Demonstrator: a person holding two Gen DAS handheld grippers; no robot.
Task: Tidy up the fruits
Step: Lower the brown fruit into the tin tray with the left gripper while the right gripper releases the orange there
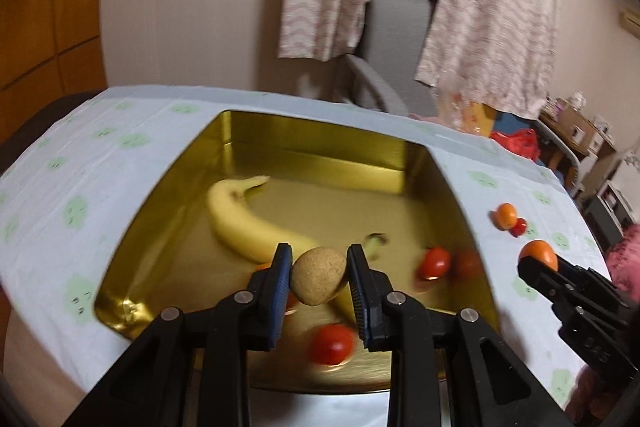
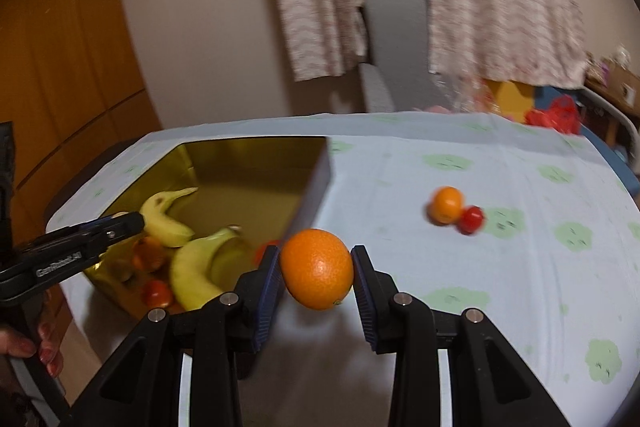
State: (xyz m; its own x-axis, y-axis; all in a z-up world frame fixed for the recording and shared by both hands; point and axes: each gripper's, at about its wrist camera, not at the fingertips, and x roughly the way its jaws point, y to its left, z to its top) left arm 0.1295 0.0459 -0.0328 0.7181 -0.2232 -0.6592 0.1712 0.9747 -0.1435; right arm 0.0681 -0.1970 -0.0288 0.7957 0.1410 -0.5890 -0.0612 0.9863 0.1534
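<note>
My left gripper [image 1: 319, 273] is shut on a brown speckled kiwi [image 1: 318, 275] and holds it above the gold tray [image 1: 320, 147]. In the tray lie a banana [image 1: 244, 223] and several cherry tomatoes [image 1: 434, 262]. My right gripper [image 2: 316, 267] is shut on an orange [image 2: 317, 269], hanging over the tablecloth just right of the gold tray [image 2: 256, 163]. Two bananas [image 2: 192, 271] show inside it in the right wrist view. A small orange [image 2: 445, 205] and a cherry tomato [image 2: 471, 219] sit together on the cloth at the right.
The table wears a pale blue cloth with green prints [image 2: 500, 267]. A grey chair [image 1: 384, 67] with a garment draped over it stands behind the table. Cluttered shelves [image 1: 580, 131] lie at the far right. A hand [image 2: 44, 347] holds the left gripper's handle.
</note>
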